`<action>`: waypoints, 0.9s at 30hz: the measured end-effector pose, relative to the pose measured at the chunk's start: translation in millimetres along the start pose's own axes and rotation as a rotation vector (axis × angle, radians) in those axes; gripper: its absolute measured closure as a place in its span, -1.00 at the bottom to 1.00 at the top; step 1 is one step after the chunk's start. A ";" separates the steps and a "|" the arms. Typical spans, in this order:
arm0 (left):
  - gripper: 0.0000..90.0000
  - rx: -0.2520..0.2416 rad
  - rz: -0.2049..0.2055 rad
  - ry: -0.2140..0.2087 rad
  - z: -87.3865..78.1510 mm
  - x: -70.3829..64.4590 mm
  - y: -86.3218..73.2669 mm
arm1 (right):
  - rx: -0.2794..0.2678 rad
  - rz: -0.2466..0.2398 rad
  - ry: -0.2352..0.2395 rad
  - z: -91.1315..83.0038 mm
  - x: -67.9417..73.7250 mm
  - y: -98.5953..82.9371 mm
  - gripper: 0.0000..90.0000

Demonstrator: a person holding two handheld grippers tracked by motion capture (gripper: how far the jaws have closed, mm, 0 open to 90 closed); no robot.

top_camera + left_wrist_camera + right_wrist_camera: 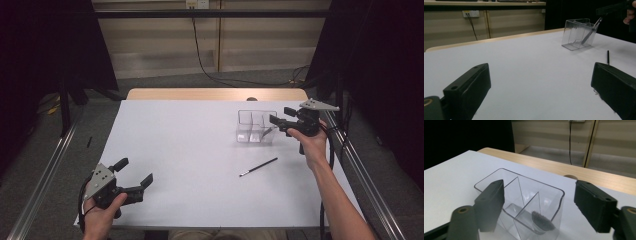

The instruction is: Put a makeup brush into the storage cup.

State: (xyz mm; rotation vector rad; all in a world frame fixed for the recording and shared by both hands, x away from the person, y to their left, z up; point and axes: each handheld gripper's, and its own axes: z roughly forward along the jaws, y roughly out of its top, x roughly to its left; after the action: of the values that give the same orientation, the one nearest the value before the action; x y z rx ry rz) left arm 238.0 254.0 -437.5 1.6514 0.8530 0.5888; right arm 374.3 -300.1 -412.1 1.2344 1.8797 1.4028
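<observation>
Right gripper hangs over clear plastic divided organiser, jaws spread; grey-bristled brush already inside. Likely next: fetch thin black brush from white table. Left gripper idle, jaws spread.

No readable text appeared anywhere — no label, brand, number or sign. The clear organizer, the black brush and the white table carried no print. The wall outlet plate was too blurred to show any lettering — its face looked blank.
</observation>
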 end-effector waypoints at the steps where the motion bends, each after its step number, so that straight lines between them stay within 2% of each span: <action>1: -0.94 -0.001 -0.003 -0.001 0.2 -0.3 -0.1 | -0.003 0.002 0.003 -0.9 0.6 -0.7 -0.59; 5: -0.94 -0.002 -0.007 0.000 1.1 0.2 -0.4 | -0.007 -0.001 -0.011 -5.8 1.5 -4.6 -0.83; 7: -0.94 -0.002 -0.012 0.004 1.4 0.8 -0.3 | -0.004 0.013 0.004 -8.3 0.8 -5.9 -0.92; 8: -0.94 -0.001 -0.005 0.005 1.6 1.4 -0.1 | -0.005 0.013 -0.002 -9.6 0.6 -6.5 -0.97; 10: -0.94 0.001 -0.005 0.007 1.6 2.2 -0.2 | -0.024 0.021 -0.001 -12.8 1.8 -8.6 -0.96; 13: -0.94 0.001 -0.005 0.007 1.6 3.0 -0.3 | -0.024 0.005 0.001 -16.4 3.8 -12.6 -1.00; 16: -0.94 -0.005 -0.011 0.009 1.4 2.8 -0.4 | -0.013 0.022 0.002 -20.4 4.6 -14.2 -1.00; 19: -0.94 -0.006 -0.011 0.010 0.7 2.6 -0.4 | -0.022 0.014 0.003 -25.4 6.0 -14.4 -1.00; 23: -0.94 -0.010 -0.013 0.015 -0.4 2.8 -0.4 | -0.023 0.009 -0.006 -30.3 8.8 -16.7 -0.99; 24: -0.94 -0.012 -0.014 0.017 -0.7 3.0 -0.6 | -0.017 0.006 -0.024 -33.2 10.7 -19.4 -0.97; 27: -0.94 -0.015 -0.018 0.010 -1.2 2.2 -0.5 | -0.011 0.001 -0.025 -37.8 13.1 -21.5 -0.98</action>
State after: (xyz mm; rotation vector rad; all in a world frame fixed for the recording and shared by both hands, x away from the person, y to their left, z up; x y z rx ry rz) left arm 238.3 256.5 -437.8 1.6267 0.8684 0.5899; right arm 329.9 -308.5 -416.8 1.2422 1.8523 1.3907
